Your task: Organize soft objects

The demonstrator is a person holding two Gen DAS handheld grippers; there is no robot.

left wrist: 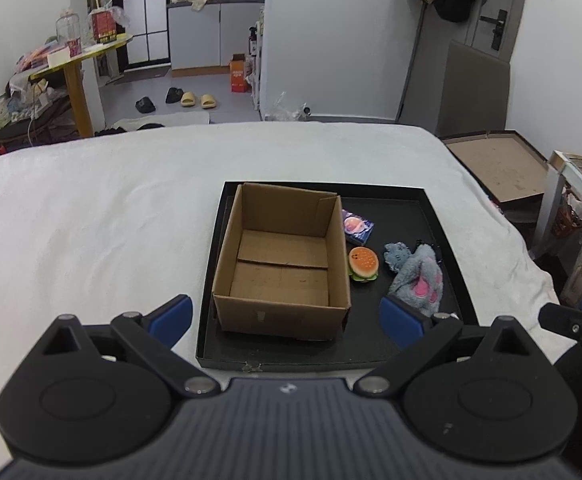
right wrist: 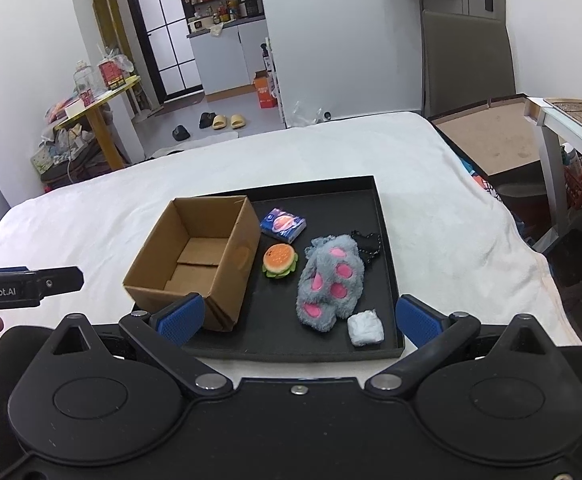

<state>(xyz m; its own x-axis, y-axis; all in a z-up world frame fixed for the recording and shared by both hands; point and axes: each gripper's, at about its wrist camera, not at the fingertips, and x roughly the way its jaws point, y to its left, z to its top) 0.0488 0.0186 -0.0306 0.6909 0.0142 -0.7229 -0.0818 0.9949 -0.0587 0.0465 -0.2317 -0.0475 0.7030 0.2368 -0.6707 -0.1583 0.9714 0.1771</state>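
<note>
A black tray (left wrist: 443,232) (right wrist: 387,248) lies on the white bed. In it stands an empty open cardboard box (left wrist: 283,260) (right wrist: 195,256). To its right lie a burger squishy (left wrist: 363,264) (right wrist: 279,261), a grey plush paw with pink pads (left wrist: 417,276) (right wrist: 329,280), a blue tissue pack (left wrist: 357,226) (right wrist: 283,224) and a small white wad (right wrist: 365,328). My left gripper (left wrist: 287,316) is open and empty at the tray's near edge, before the box. My right gripper (right wrist: 299,318) is open and empty, just short of the plush paw.
The white bed (left wrist: 91,220) spreads to the left and behind the tray. A flat cardboard sheet (left wrist: 503,168) and a white shelf (right wrist: 563,128) stand to the right of the bed. A yellow table (left wrist: 79,56) with clutter stands at the far left.
</note>
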